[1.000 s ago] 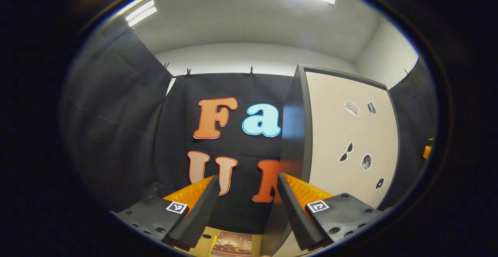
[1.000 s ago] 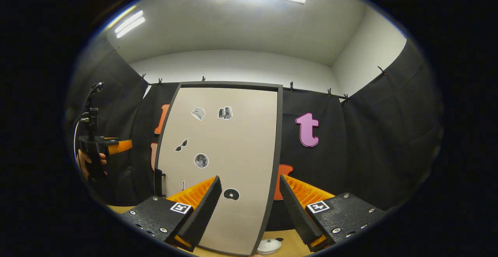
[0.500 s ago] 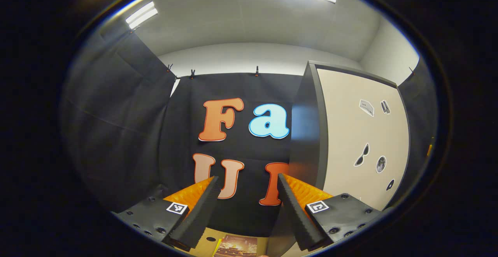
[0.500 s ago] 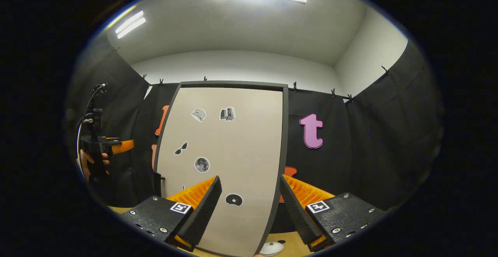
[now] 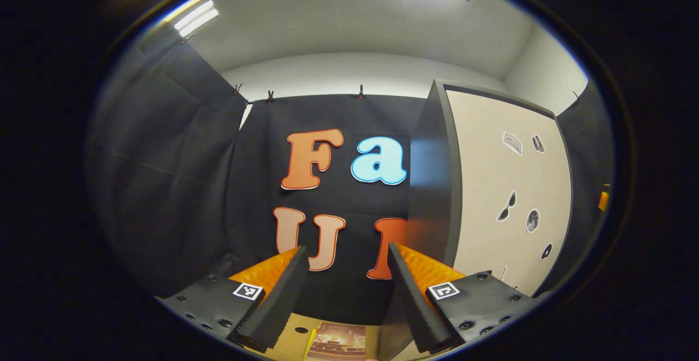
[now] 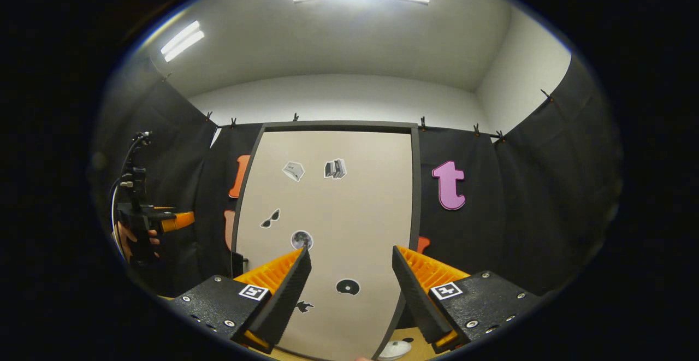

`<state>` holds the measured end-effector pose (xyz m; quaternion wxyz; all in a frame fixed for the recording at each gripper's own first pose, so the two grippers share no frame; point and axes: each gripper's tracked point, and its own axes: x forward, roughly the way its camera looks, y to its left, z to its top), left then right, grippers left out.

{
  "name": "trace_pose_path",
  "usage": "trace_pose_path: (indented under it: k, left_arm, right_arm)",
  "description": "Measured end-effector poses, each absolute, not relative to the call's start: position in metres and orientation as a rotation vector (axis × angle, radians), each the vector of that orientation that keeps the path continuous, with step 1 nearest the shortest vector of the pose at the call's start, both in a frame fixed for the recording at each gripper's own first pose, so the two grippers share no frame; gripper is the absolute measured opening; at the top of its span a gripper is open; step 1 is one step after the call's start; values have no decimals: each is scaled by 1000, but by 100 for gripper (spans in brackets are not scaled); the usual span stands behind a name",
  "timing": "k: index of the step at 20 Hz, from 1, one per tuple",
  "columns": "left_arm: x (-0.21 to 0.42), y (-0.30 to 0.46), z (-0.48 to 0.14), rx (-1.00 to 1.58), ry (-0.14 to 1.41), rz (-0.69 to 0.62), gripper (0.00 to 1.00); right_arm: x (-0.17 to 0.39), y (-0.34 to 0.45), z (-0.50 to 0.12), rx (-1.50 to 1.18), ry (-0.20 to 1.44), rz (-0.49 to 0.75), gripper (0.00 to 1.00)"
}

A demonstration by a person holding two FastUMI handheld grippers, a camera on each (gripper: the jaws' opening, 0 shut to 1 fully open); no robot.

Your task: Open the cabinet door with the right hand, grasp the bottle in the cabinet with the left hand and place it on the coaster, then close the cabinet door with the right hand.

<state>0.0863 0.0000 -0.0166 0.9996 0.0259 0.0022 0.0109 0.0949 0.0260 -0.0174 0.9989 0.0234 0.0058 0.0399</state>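
A tall cabinet door [image 6: 333,224] stands shut in the right gripper view, a pale upright panel in a dark frame, its long axis vertical, dotted with small stickers. It faces the right gripper [image 6: 349,290] almost square on, straight ahead and a little to the left of centre. A small dark handle [image 6: 237,265] sticks out near the door's lower left edge, just above and left of that gripper's left finger. The right gripper's two fingers are spread wide with nothing between them and touch nothing; the door shows through the gap.

In the left gripper view the same door [image 5: 508,186] lies off to the right and is seen at a slant, with the cabinet's dark side panel [image 5: 431,186] turned toward the camera. The left gripper [image 5: 347,290] points past the cabinet at the black cloth wall. Its fingers are also spread apart, empty and touching nothing. In the right gripper view this gripper [image 6: 155,222] appears held in a hand [image 6: 128,238] far to the left, well apart from the door.

The bottle is presumably inside behind the closed door. A wooden table [image 5: 289,344] shows at the bottom of the left gripper view with a flat printed card [image 5: 338,342] on it, possibly the coaster, though that cannot be told for sure. The right gripper is nearer the door, and the next move probably calls for reaching lower left to the handle.
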Motion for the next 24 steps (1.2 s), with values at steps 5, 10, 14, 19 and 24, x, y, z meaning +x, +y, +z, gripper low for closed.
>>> trace_pose_path:
  k: [5, 10, 14, 19, 24]
  left_arm:
    - [63, 13, -33, 65, 78, 8, 94]
    - [36, 42, -41, 71, 126, 20, 94]
    - [18, 72, -46, 96, 146, 47, 94]
    - [5, 99, -53, 98, 164, 67, 94]
    - [-4, 118, -59, 107, 176, 73, 95]
  right_arm:
    - [97, 73, -53, 60, 92, 163, 92]
    - [100, 149, -89, 76, 177, 280, 92]
    - [114, 209, -125, 90, 271, 341, 92]
    - [143, 259, -167, 94, 365, 359, 87]
    - [179, 274, -193, 120, 437, 279, 83]
